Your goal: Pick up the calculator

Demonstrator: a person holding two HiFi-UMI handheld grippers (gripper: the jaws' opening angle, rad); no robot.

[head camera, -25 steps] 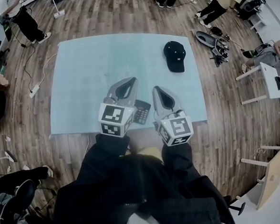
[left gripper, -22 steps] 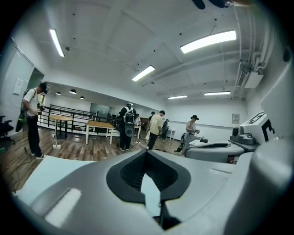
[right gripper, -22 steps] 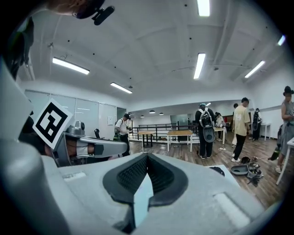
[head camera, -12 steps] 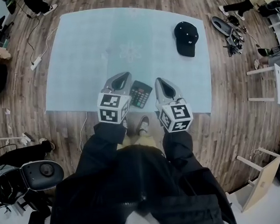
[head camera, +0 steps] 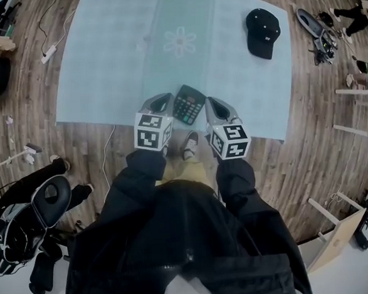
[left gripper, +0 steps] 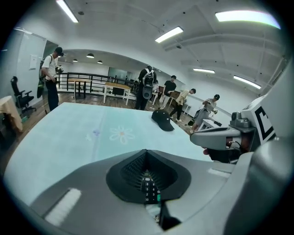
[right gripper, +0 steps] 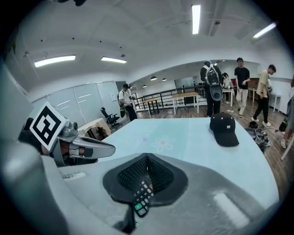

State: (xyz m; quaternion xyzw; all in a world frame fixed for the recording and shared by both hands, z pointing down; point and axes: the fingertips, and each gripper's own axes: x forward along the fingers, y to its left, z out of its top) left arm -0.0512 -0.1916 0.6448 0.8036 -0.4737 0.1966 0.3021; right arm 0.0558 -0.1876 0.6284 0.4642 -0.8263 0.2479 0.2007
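2 closed, empty grippers, the left gripper [head camera: 159, 101] and right gripper [head camera: 214, 103], flank the calculator [head camera: 189, 104] lying flat near the front edge of the blue mat [head camera: 121, 59], so unless either opens first, it would likely shove the calculator away rather than grip it.

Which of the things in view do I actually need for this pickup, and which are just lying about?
For the job:
- calculator, near the front edge of the blue mat
- left claw and right claw, both shut, flanking it in the head view

Lying about:
- black cap, far right of the mat
- white power strip, on the floor
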